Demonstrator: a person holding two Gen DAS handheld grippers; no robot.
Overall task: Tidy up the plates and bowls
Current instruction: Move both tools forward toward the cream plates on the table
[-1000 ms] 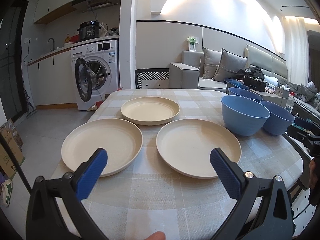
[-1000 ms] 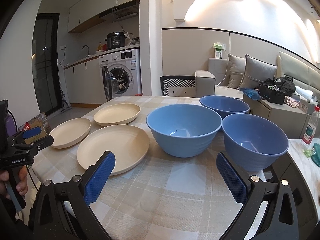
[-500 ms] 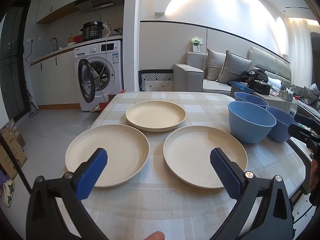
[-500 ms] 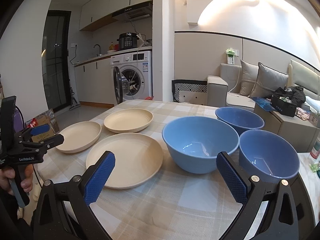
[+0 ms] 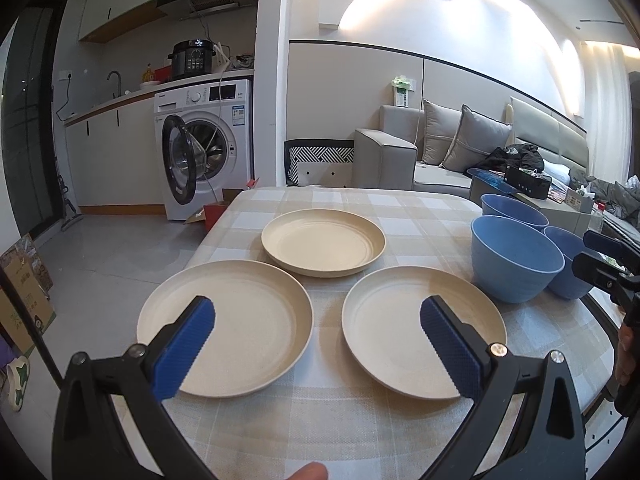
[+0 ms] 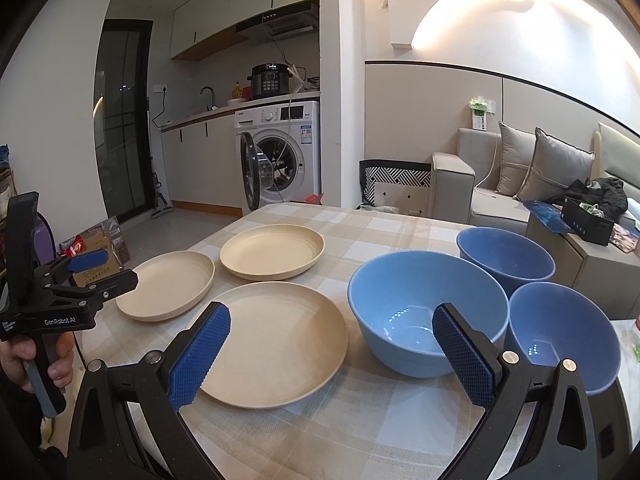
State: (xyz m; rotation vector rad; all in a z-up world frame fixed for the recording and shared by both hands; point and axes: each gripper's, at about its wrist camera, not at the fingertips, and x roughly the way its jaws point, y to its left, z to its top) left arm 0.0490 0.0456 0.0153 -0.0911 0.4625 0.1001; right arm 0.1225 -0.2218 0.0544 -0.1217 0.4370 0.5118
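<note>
Three cream plates lie on the checked tablecloth: a near-left plate, a near-right plate and a far plate. Three blue bowls stand to their right: a large one, a far one and a near-right one. My left gripper is open and empty, held above the table's near edge in front of the two near plates. My right gripper is open and empty, above the near edge between the near-right plate and the large bowl.
The table ends close below both grippers. A washing machine with its door open stands at the far left. A grey sofa and a low table with clutter are at the far right.
Both grippers have pulled back and tilted up a little, so plates and bowls sit lower and farther in view. Both stay open and empty. Nothing on the table moved.
</note>
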